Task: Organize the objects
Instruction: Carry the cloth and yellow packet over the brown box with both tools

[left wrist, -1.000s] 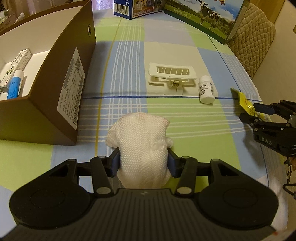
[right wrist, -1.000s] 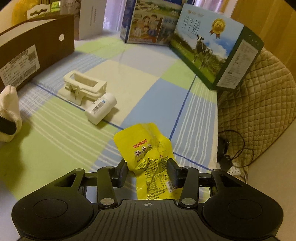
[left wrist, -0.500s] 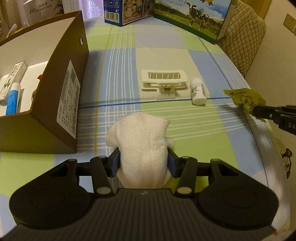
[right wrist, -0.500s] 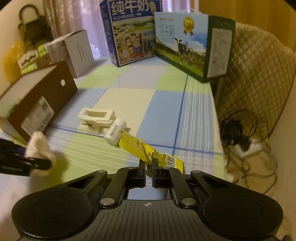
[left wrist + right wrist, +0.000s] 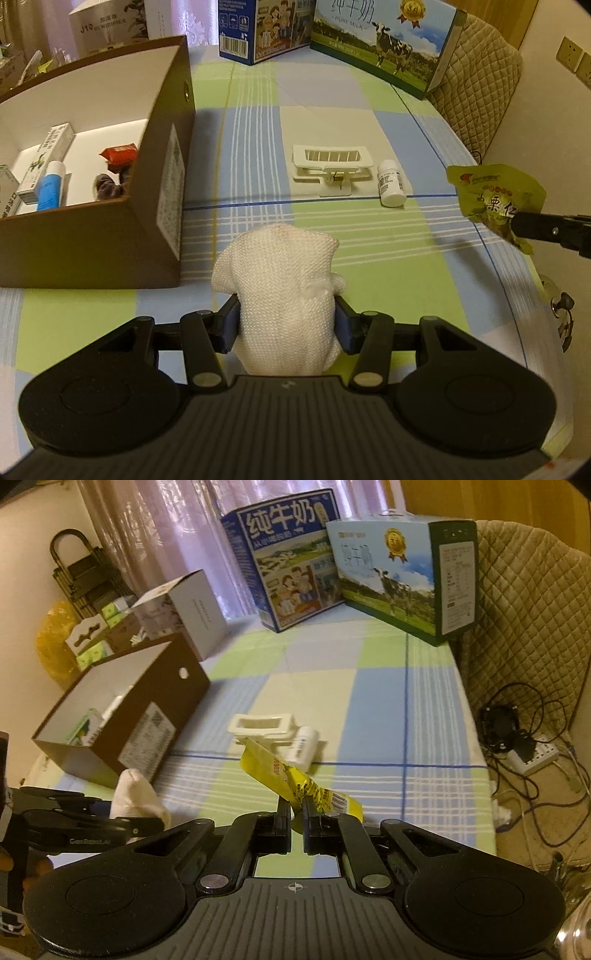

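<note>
My left gripper [image 5: 286, 325] is shut on a white knitted cloth bundle [image 5: 280, 280], held above the checked tablecloth just right of the brown box [image 5: 162, 206]; the same cloth bundle [image 5: 135, 795] shows at the lower left of the right wrist view. My right gripper [image 5: 294, 814] is shut on a yellow snack packet [image 5: 291, 775], lifted off the table. In the left wrist view the snack packet [image 5: 495, 195] hangs at the right edge. A white plastic holder [image 5: 330, 162] and a small white bottle [image 5: 390, 182] lie on the table beyond.
The brown box holds a blue tube [image 5: 50, 184], a white carton [image 5: 46, 155] and a red packet [image 5: 120, 155]. Two milk cartons [image 5: 288, 565], [image 5: 399, 576] stand at the far table edge. A quilted chair [image 5: 528, 627] and cables with a power strip [image 5: 532, 753] are to the right.
Both grippers have risen. The right gripper shut on the yellow packet and lifted it off the table. The left keeps its hold on the cloth, and the box's inside shows more.
</note>
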{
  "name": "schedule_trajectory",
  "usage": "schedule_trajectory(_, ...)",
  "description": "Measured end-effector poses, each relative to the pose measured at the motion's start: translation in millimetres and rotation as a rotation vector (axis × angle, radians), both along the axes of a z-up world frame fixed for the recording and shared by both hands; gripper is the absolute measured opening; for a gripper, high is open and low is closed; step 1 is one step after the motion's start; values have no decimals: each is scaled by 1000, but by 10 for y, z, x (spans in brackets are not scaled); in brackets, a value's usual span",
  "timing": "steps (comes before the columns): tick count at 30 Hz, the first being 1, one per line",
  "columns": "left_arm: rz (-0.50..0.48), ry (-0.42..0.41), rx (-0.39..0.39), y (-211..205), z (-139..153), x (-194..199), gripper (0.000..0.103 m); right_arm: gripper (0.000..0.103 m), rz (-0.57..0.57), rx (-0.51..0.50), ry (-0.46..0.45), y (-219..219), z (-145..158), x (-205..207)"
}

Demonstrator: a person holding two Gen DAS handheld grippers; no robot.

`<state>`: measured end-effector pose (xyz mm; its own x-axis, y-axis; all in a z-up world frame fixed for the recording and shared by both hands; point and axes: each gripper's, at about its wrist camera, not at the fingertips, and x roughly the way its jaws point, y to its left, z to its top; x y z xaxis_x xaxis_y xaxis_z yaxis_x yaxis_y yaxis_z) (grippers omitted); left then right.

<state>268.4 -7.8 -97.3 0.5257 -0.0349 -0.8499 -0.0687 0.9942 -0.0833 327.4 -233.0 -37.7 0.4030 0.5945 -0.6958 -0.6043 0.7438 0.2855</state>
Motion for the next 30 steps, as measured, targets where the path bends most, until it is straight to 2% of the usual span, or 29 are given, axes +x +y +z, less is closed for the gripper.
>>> schedule_trajectory(14,18,-71,-12,303,430,-390,46,2,90,88,12,430,305,-410)
schedule_trajectory(21,51,-108,-1,659,680,-601,46,2,143,144,4,802,485,-583)
schedule_trajectory(30,97,-151,31,1280,948,-754,46,2,213,229,9,1500,659,-743)
